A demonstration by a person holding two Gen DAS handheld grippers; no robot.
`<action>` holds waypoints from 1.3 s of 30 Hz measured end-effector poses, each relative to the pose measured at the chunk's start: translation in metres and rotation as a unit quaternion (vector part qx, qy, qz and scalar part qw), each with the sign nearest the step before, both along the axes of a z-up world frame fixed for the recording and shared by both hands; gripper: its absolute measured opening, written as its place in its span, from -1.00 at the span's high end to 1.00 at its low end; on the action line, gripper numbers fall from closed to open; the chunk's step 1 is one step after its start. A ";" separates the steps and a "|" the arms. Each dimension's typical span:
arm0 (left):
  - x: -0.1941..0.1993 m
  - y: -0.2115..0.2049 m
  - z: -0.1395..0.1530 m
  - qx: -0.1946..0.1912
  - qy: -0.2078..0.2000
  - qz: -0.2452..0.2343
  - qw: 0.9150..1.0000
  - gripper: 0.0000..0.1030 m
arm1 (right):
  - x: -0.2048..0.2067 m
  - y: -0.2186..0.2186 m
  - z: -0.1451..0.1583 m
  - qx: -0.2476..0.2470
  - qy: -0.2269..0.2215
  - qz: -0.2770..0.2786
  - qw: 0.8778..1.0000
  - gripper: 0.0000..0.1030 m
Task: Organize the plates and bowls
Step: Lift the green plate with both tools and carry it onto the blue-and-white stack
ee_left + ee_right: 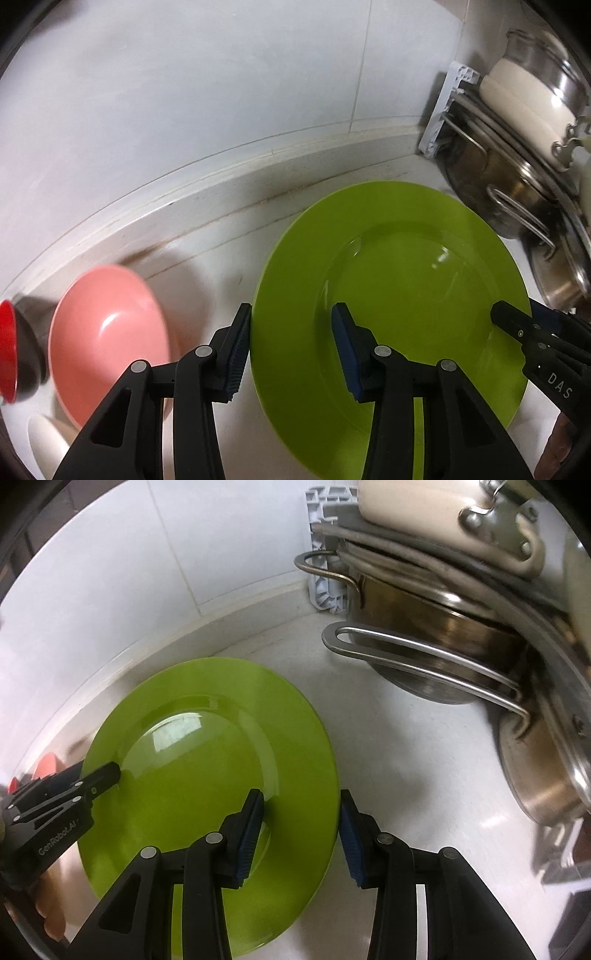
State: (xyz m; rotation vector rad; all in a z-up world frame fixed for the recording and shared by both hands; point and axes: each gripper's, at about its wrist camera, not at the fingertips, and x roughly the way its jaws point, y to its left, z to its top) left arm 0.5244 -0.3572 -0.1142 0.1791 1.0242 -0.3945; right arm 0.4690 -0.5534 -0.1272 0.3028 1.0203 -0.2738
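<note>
A lime-green plate (399, 273) lies on the white counter and also shows in the right wrist view (207, 738). My left gripper (291, 350) is open, its jaws straddling the plate's left rim. My right gripper (301, 834) is open, its jaws straddling the plate's right rim; it shows at the right in the left wrist view (517, 325). The left gripper shows at the left in the right wrist view (99, 775). A pink bowl (107, 332) sits left of the plate.
Stacked steel pots and lids (461, 638) with loop handles stand right of the plate, also in the left wrist view (532, 173). A grey plastic rack (447, 107) leans on the tiled wall. A red-and-black bowl (14, 350) and a white dish (48, 443) lie far left.
</note>
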 end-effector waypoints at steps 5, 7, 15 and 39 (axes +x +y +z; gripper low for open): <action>-0.019 0.018 0.017 -0.011 -0.005 0.002 1.000 0.17 | -0.018 0.015 0.016 -0.015 -0.009 0.002 1.000 0.20; -0.025 0.022 0.024 -0.012 -0.011 0.006 1.000 0.17 | -0.029 0.022 0.026 -0.022 -0.017 0.000 1.000 0.20; -0.062 0.067 0.051 -0.025 -0.034 0.032 0.999 0.17 | -0.061 0.052 0.055 -0.026 -0.035 0.012 0.999 0.20; -0.156 0.222 0.089 -0.042 -0.061 0.118 0.990 0.17 | -0.132 0.189 0.101 -0.035 -0.070 0.097 0.992 0.20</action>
